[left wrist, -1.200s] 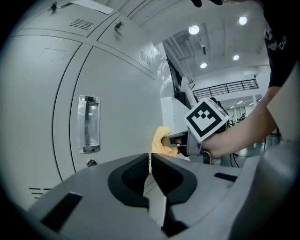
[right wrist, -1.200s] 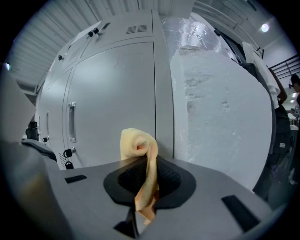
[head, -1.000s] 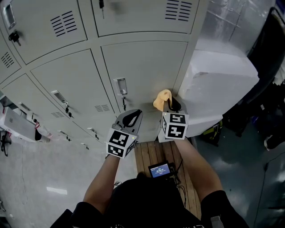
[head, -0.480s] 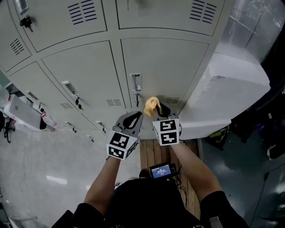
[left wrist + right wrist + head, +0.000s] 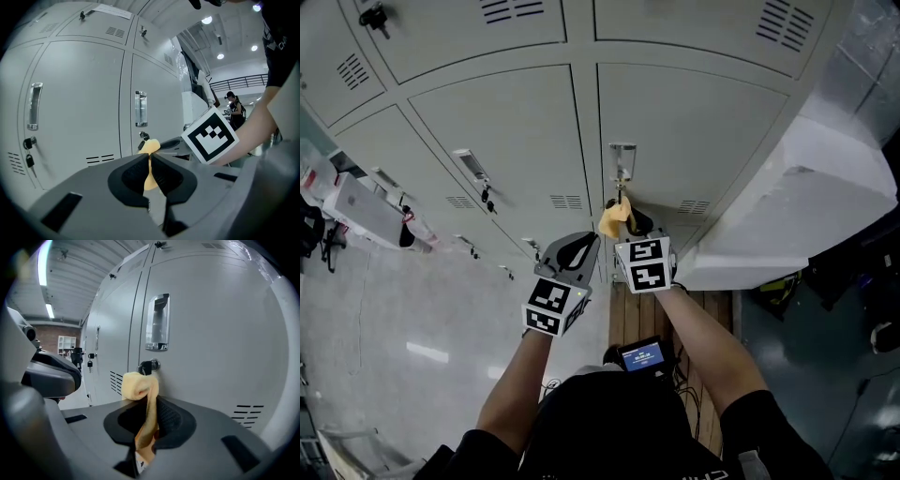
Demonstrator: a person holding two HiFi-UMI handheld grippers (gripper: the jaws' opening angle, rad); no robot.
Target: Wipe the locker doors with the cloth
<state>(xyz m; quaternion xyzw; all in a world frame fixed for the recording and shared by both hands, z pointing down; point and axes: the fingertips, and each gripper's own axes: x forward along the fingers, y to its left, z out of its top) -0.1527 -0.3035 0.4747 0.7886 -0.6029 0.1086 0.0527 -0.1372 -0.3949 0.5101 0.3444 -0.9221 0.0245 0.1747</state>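
Right tool (image 5: 149, 414) is clamping the cloth (image 5: 139, 386). Its jaws are closing down on a hanging fold, and the yellow material is bunching into a roll above the jaw tips, with a tail running down between the pads. The cloth is sitting right at the locker door (image 5: 703, 131), just below the key lock (image 5: 150, 365) and under the recessed handle (image 5: 157, 322) (can't tell whether the roll is actually pressing on the metal or hanging just off it). In the head view the cloth is showing at the left edge of that door, close to the vertical gap separating it from the neighbouring door (image 5: 502, 141).

Other side: left tool (image 5: 150, 158) is holding nothing. Its jaws are resting together with only a hairline slit showing between the tips. The yellow visible through that slit is the cloth in the right tool beyond. The left tool is hovering just beside the right tool, lower-left of it in the head view, pointing at the same door area and staying clear of the lockers.

Both forearms are reaching forward from the person at the bottom of the head view. A white block (image 5: 787, 216) is standing against the lockers' right end. On the floor under the tools, wooden planks (image 5: 628, 319) are lying, and a small lit screen (image 5: 639, 356) is showing over them, close to the person's body.
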